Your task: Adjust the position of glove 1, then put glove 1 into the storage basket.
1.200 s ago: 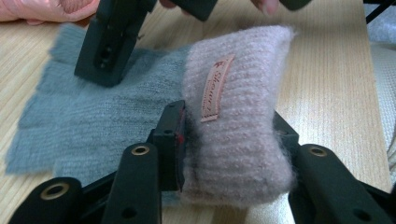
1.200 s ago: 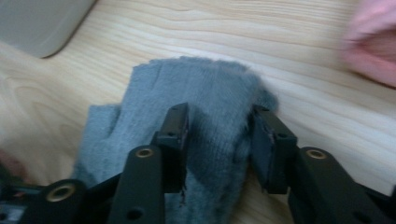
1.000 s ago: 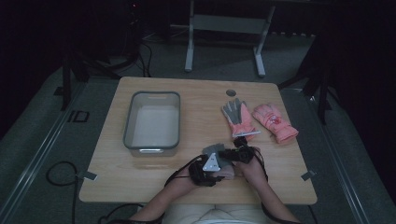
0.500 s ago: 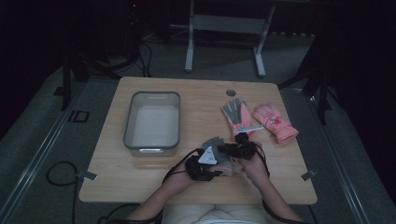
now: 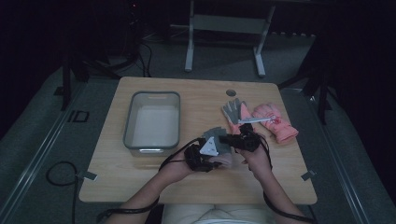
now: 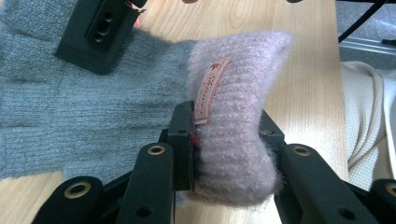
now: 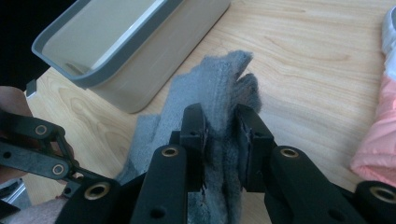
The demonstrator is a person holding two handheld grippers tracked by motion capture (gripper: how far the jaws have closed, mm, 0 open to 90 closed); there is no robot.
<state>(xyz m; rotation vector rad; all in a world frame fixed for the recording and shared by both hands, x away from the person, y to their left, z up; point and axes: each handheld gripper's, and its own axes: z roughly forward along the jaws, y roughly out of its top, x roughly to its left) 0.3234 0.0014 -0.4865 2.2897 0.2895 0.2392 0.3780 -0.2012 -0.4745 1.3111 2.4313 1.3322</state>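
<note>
1. Your left tongs [image 6: 226,140] are clamped on the pink cuff [image 6: 233,116] of a grey knit glove [image 6: 70,112], beside its sewn label [image 6: 208,91].
2. Your right tongs [image 7: 222,135] are closed on the grey finger end of that glove [image 7: 219,88], bunching it upward.
3. Held between both tongs, the glove hangs just over the worktop [image 5: 196,186] near its front edge.
4. Just left of it sits a grey tub [image 5: 135,140].
5. To the right, near your right hand [image 5: 254,156], a second grey glove [image 5: 236,114] and a pink glove [image 5: 275,123] lie flat, touching each other.
</note>
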